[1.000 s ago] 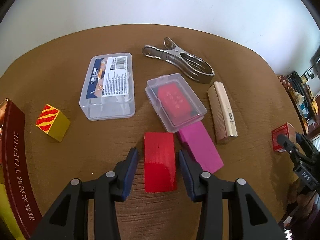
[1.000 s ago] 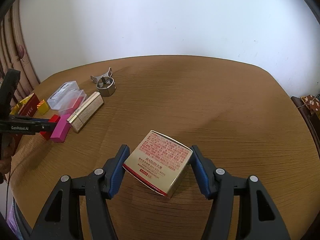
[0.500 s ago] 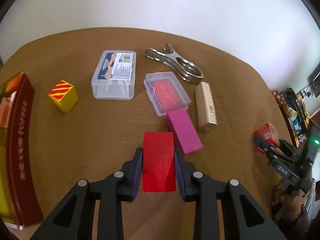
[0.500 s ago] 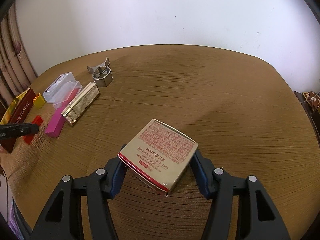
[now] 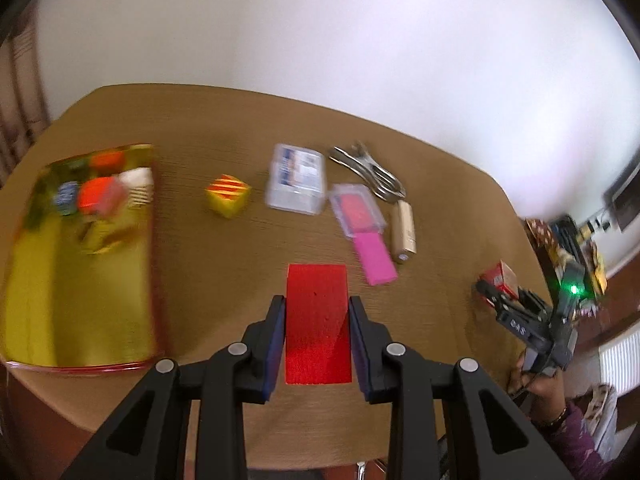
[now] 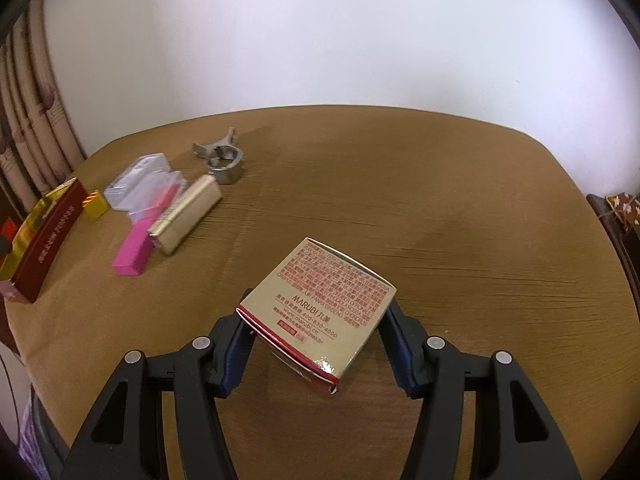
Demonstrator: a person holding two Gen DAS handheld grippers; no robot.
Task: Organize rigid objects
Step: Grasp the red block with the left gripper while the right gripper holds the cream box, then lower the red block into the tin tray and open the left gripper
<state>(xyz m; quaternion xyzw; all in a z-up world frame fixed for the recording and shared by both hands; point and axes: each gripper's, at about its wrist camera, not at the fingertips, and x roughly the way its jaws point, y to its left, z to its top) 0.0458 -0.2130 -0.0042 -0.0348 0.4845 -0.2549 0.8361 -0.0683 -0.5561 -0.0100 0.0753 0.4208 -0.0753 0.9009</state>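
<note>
A: What is the left gripper (image 5: 317, 322) doing?

B: It is clamping the red block (image 5: 318, 322), both blue pads pressing against the block's long sides. The block is lying flat between the jaws, pointing out over the brown table (image 5: 224, 240); whether it is touching the table cannot be told.

A: And the right gripper (image 6: 316, 334)?

B: It is gripping the gold carton (image 6: 320, 306) with red print, fingers pressing two opposite corners. The carton is sitting turned at an angle between them, near the table's front edge.

A: What is lying on the table beyond the red block?

B: A pink block (image 5: 375, 258) is touching the end of a clear case with a red insert (image 5: 357, 215). A gold tube (image 5: 404, 228) is lying just beside them, and metal tongs (image 5: 370, 170) are resting behind. A clear labelled box (image 5: 298, 178) and a yellow striped cube (image 5: 229, 194) are sitting further left.

A: Anything at the far left?

B: An open gold-lined tin (image 5: 80, 280) is holding several blurred colourful items near its far end.
</note>
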